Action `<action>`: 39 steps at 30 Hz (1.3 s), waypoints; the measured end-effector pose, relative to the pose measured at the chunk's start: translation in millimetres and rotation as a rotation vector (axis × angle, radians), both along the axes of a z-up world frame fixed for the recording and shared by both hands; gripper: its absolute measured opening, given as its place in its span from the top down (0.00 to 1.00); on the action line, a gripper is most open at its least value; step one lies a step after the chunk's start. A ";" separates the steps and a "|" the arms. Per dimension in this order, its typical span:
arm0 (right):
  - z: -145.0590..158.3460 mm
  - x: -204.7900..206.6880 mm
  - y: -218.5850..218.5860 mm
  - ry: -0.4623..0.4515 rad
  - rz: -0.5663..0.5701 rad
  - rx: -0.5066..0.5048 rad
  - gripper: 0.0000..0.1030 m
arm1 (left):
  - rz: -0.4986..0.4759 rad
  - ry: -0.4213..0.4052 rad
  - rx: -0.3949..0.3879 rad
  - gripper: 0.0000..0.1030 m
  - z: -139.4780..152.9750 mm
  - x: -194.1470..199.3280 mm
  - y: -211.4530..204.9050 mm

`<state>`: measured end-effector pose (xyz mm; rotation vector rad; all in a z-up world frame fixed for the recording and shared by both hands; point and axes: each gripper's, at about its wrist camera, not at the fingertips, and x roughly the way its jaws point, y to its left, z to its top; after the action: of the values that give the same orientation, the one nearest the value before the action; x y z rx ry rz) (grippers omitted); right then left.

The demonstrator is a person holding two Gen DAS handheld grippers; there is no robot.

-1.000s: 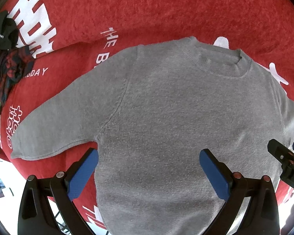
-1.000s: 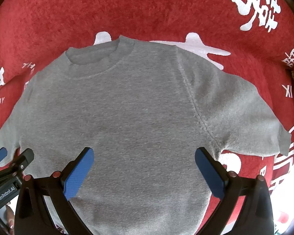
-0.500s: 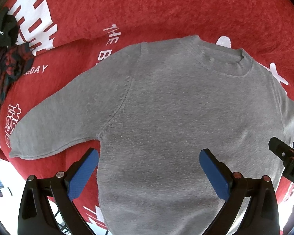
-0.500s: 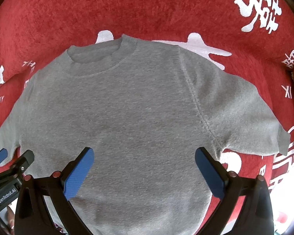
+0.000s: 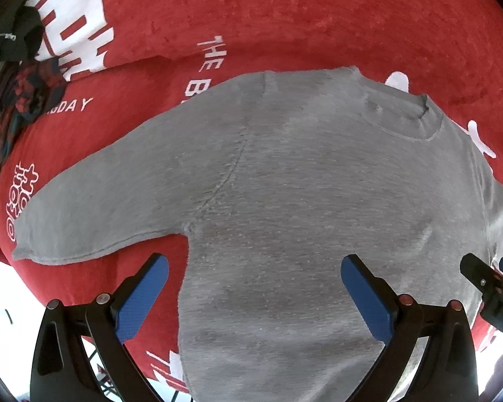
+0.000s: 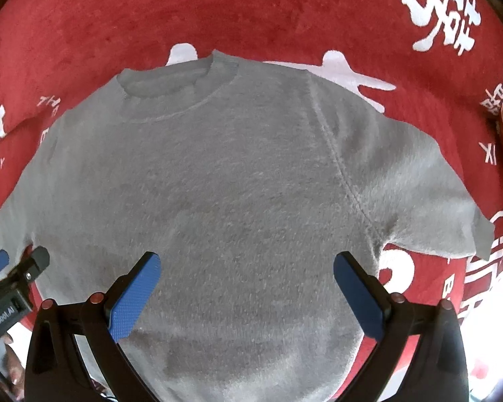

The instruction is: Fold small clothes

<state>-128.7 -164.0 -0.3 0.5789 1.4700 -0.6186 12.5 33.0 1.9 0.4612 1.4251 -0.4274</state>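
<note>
1. Far left, left wrist view: pile of dark clothes (image 5: 20, 97) (black piece, red/navy plaid), off the sweater, at edge of red blanket (image 5: 285, 20).
2. Red blanket with white lettering covers the surface; underlying surface not identifiable.
3. Grey sweater (image 5: 301, 201) spread flat on the blanket, front up, collar (image 5: 409, 114) at far side, hem toward the cameras. Also seen in right wrist view (image 6: 234, 201).
4. Left sleeve (image 5: 110, 201) stretched out sideways, flat, cuff near blanket edge.
5. Left tongs (image 5: 254, 288): wide open, blue pads (image 5: 141, 301) apart, nothing held, above lower left of sweater body near the armpit.
6. Right tongs (image 6: 247, 284): wide open, empty, above lower middle of sweater body; tip also visible at right edge of left wrist view (image 5: 486, 284).
7. Right sleeve (image 6: 429, 201) laid out flat to the right, cuff on blanket.
</note>
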 end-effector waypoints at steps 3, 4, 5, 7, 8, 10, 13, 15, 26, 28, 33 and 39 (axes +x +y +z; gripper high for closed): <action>3.7 1.0 3.5 -0.001 -0.005 0.009 0.00 | 0.016 0.001 -0.008 0.00 0.9 2.4 7.0; 5.5 1.9 4.5 -0.003 -0.006 0.009 0.00 | 0.023 0.003 -0.011 0.00 1.0 3.5 10.1; 6.7 3.0 4.1 -0.002 -0.005 0.009 0.00 | 0.029 0.003 -0.013 0.00 1.1 4.5 13.0; 10.1 7.4 8.7 -0.008 0.008 0.006 0.00 | 0.042 0.003 -0.016 0.00 0.9 6.7 20.1; 11.5 10.6 12.9 -0.015 0.021 0.006 0.00 | 0.048 0.003 -0.017 0.00 0.7 7.6 23.5; 13.9 17.6 21.7 -0.030 0.045 0.010 0.00 | 0.072 0.007 -0.030 0.00 0.4 12.1 34.9; 17.1 28.3 36.8 -0.057 0.079 0.018 0.00 | 0.136 0.025 -0.087 0.00 -0.7 23.3 62.0; 18.9 36.9 51.3 -0.076 0.108 0.037 0.00 | 0.202 0.050 -0.157 0.00 -2.9 32.9 87.4; 9.9 66.6 128.1 -0.118 0.296 0.122 0.00 | 0.613 0.231 -0.590 0.00 -67.8 72.7 211.4; 5.5 69.7 137.3 -0.112 0.308 0.132 0.00 | 0.658 0.283 -0.669 0.00 -84.2 79.5 213.7; 2.9 76.2 156.1 -0.111 0.343 0.132 0.00 | 0.725 0.233 -0.743 0.00 -89.6 99.4 216.4; 5.2 79.7 164.8 -0.114 0.351 0.118 0.00 | 0.790 -0.040 -0.684 0.00 -50.6 117.7 262.9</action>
<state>-49.1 0.8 5.0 0.4256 1.4618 -0.2220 130.2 295.9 -48.7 -0.6316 1.2119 -0.2261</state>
